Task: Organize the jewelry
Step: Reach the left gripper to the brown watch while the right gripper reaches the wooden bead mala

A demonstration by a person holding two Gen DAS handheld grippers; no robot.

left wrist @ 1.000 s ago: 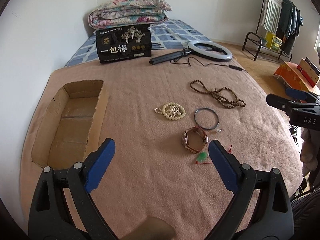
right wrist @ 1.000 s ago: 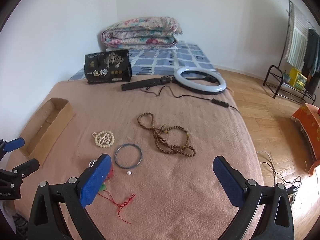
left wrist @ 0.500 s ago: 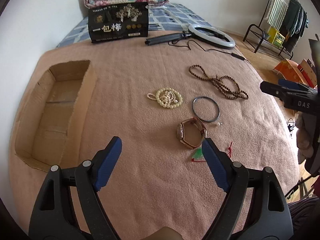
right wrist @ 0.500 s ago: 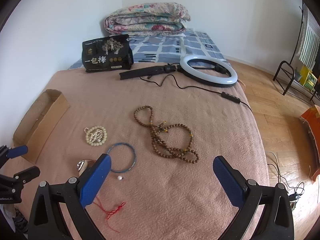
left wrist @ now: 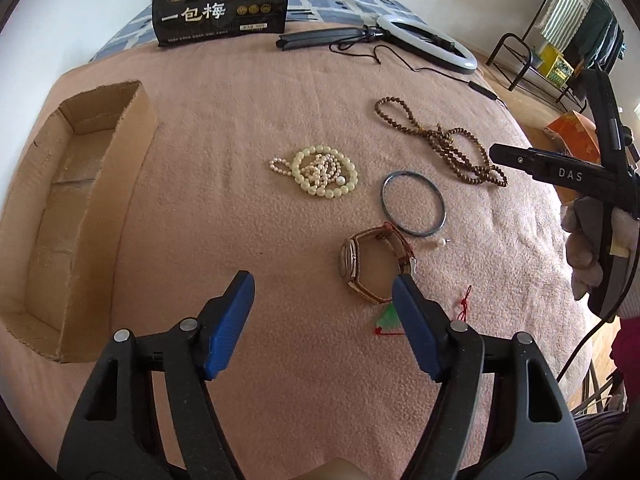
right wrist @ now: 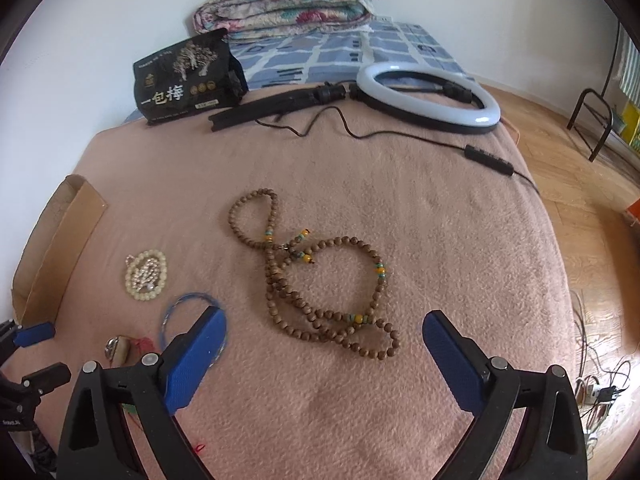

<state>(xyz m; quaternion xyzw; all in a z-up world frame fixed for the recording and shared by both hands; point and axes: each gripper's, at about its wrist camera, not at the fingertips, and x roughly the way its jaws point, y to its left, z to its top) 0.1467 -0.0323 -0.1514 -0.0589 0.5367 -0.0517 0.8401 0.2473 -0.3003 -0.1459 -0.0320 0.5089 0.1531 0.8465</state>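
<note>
On the pink blanket lie a brown-strap watch (left wrist: 374,262), a cream bead bracelet with pearls (left wrist: 320,176), a dark bangle (left wrist: 413,208), a small pearl (left wrist: 440,243) and a red cord with a green charm (left wrist: 390,318). My left gripper (left wrist: 323,292) hovers just short of the watch, jaws closing, with nothing between them. A long brown bead necklace (right wrist: 312,280) lies ahead of my right gripper (right wrist: 323,334), which stands wide open above its near loops. The bangle (right wrist: 188,304) and cream bracelet (right wrist: 146,276) sit left of it.
An open cardboard box (left wrist: 72,216) sits at the blanket's left edge. At the back lie a black printed bag (left wrist: 222,0), a ring light (right wrist: 428,96) with tripod and cable, and a folded quilt (right wrist: 288,0). Wooden floor lies to the right.
Both grippers came lower and closer to the blanket. The left one's jaws narrowed as it neared the watch. The right one moved over the brown necklace.
</note>
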